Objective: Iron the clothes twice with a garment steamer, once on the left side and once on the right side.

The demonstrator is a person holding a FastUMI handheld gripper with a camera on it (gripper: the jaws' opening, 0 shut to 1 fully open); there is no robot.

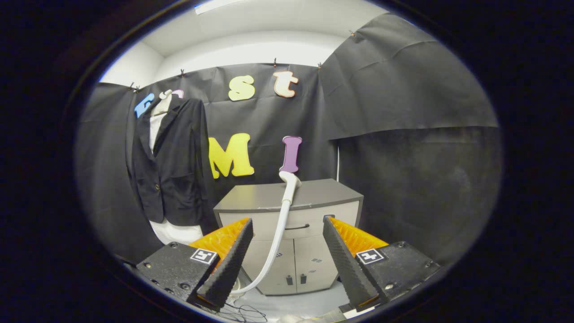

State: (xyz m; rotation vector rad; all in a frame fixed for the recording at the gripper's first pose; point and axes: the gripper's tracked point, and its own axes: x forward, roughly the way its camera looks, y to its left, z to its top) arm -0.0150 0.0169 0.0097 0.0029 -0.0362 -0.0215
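A grey cabinet (287,224) with a drawer and two lower doors stands at the far wall of black cloth (403,89). Thin dark cables (244,310) lie on the near floor before it.

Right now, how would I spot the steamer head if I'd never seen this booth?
Find the grey two-door cabinet against the black cloth wall, beyond the open gripper fingers. The white garment steamer head rests at its top, right of the hanging black jacket. A white curved hose runs from it down the cabinet front to the floor, which nothing else there has.
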